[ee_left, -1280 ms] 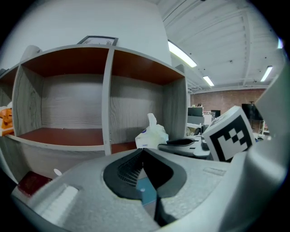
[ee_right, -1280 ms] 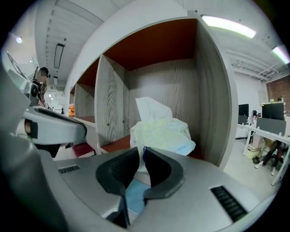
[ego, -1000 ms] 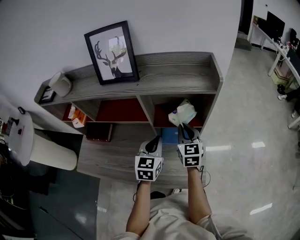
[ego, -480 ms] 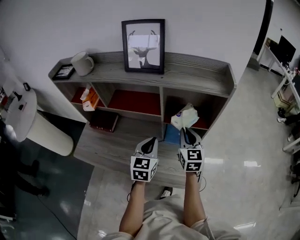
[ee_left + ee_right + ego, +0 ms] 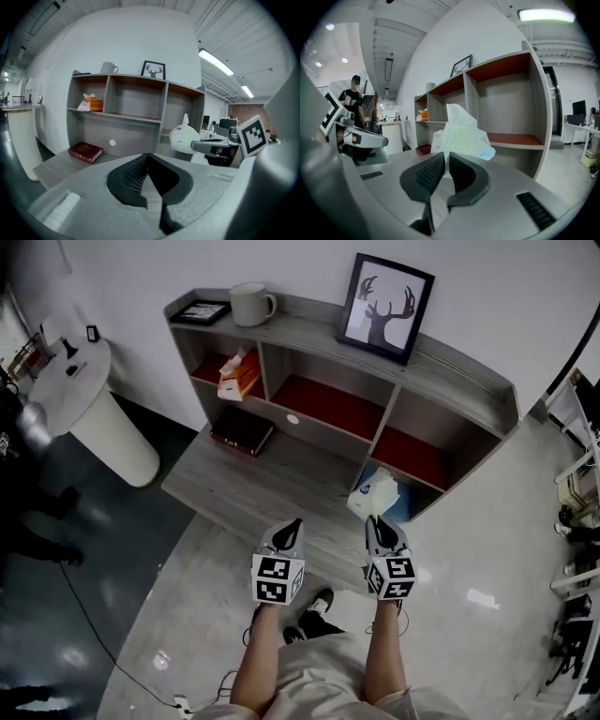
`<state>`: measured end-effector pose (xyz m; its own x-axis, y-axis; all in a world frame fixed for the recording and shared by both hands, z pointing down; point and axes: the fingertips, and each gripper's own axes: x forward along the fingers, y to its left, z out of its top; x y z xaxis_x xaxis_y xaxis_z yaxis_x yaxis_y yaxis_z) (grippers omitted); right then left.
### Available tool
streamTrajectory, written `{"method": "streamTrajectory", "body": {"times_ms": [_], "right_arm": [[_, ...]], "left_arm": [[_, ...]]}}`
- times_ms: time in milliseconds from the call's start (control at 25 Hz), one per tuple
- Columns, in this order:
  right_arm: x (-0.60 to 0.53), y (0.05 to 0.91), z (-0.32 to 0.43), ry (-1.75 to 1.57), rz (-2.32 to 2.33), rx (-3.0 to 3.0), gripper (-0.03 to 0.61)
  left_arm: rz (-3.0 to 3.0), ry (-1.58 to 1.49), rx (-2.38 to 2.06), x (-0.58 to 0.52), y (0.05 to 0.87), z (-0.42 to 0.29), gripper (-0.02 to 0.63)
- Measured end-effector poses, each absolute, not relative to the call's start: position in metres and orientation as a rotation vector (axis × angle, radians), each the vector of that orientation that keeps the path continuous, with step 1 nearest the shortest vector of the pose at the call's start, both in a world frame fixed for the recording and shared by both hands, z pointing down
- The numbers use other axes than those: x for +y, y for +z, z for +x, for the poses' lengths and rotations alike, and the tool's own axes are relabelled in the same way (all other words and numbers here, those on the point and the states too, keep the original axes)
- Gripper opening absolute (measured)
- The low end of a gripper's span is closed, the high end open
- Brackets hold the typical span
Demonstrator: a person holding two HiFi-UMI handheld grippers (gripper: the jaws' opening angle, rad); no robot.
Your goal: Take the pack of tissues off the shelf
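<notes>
The pack of tissues [image 5: 373,495] is off the shelf [image 5: 309,326] and up in the air, pinched by its lower edge in the right gripper [image 5: 380,524]. The dark fingers [image 5: 427,176] are clamped on the soft wrapper, and a tuft of tissue sticks up from its top. From the head view it hangs just in front of the shelf's lower right compartment, over the front part of the wide bottom ledge [image 5: 253,486], touching neither. The left gripper [image 5: 292,526] is held out beside the right one at about the same height, near but apart. Its fingers [image 5: 129,180] are pressed together with nothing between them. Along the top of the shelf stand a framed deer picture [image 5: 384,307], a white mug [image 5: 251,304] and a small dark frame [image 5: 202,311] lying flat. An orange packet [image 5: 234,376] sits in the upper left compartment, and a red book [image 5: 242,430] lies on the bottom ledge below it. A white round stand [image 5: 103,418] is off to the left of the shelf on the dark floor.
</notes>
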<state>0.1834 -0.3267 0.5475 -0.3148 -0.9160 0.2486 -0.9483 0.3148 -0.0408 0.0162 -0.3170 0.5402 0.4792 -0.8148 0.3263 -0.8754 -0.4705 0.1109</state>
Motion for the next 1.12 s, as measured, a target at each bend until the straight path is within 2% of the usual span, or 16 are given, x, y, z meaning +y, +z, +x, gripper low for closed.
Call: {"method": "streamTrajectory", "body": {"times_ms": [560,1120], "right_arm": [[-0.260,0.573,0.099,0.278,1.424,-2.482,0.040],[-0.234,0.576,0.097,0.286,1.424,-2.477,0.040]], "left_arm": [[2.367,0.296,-1.558,-0.251,0.550,-0.024,0.009],[2.354,0.319,-1.577,-0.221,0.557,-0.029,0.009]]}}
